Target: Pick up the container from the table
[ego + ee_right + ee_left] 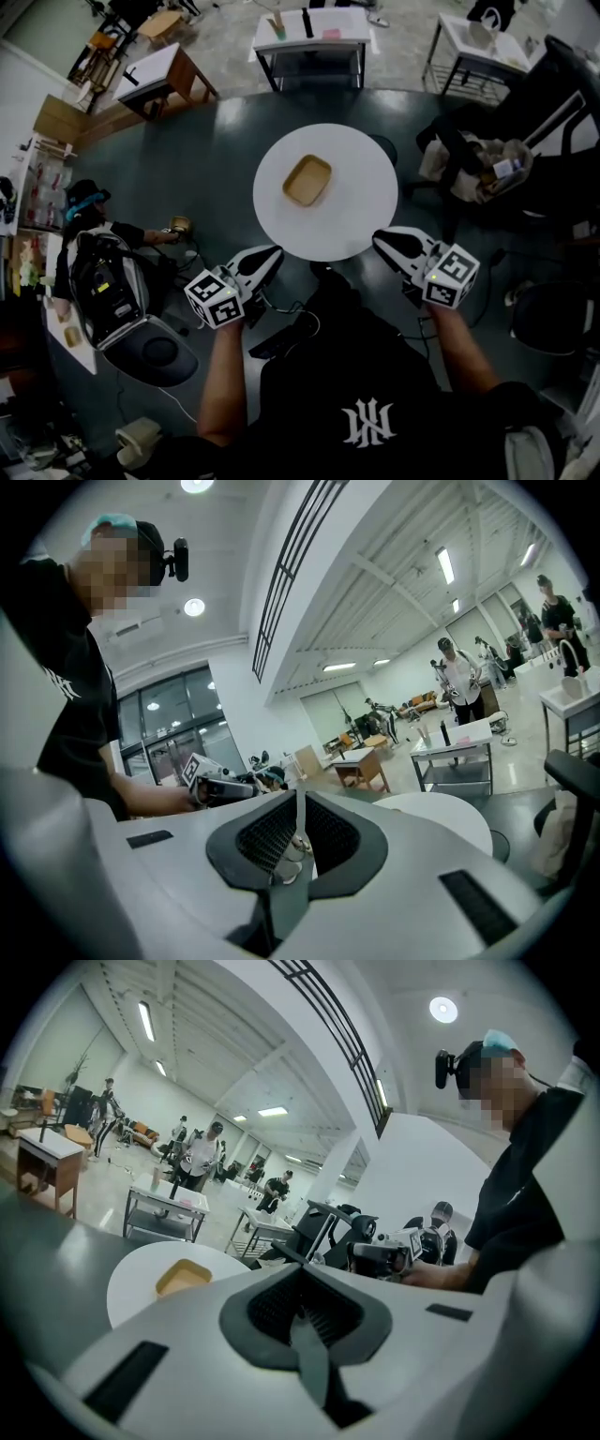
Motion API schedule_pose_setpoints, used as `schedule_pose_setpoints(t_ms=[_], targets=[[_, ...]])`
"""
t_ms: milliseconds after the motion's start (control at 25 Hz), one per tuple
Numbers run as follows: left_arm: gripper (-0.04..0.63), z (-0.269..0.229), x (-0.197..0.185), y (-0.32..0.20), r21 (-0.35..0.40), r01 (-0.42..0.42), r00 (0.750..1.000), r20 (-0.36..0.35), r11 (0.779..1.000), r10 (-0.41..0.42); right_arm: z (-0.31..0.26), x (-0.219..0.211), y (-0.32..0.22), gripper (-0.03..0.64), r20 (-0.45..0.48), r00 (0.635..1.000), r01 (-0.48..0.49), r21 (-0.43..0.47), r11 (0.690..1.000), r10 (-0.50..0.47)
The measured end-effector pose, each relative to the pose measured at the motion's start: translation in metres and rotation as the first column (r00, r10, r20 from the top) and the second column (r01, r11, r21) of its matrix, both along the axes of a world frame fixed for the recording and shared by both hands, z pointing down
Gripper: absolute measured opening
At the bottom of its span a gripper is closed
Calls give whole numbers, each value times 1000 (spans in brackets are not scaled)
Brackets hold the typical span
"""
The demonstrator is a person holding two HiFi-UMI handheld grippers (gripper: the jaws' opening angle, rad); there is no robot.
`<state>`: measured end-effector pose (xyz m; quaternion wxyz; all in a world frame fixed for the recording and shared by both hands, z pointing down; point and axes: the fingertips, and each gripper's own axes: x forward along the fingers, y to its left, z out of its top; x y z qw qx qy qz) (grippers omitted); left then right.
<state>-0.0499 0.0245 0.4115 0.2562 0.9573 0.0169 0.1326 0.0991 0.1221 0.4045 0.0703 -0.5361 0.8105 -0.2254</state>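
A shallow tan container (307, 180) lies near the middle of the round white table (361, 220). Both grippers hover off the table's near edge. My left gripper (273, 253) is at the near-left rim and my right gripper (380, 238) at the near-right rim, each well short of the container. In the left gripper view the jaws (302, 1265) meet with nothing between them, and the container (184, 1277) shows beyond on the table (131, 1288). In the right gripper view the jaws (300, 799) also meet on nothing. The table top (445, 819) shows to their right and the container is hidden.
A seated person (94, 230) with gear is on the floor at the left. An office chair with bags (487, 169) stands to the right of the table. Work tables (311, 37) and a wooden desk (155, 75) line the back.
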Motion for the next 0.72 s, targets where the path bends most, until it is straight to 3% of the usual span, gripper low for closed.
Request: schedule_pose_setpoints(t_ms=[400, 720], targets=[[3, 21, 12, -58, -47, 48, 999, -16, 998, -49, 4, 21, -73, 52, -47, 998, 29, -49, 998, -31], [3, 46, 12, -132, -109, 168, 985, -12, 980, -170, 4, 40, -142, 52, -87, 994, 51, -89, 995, -59]])
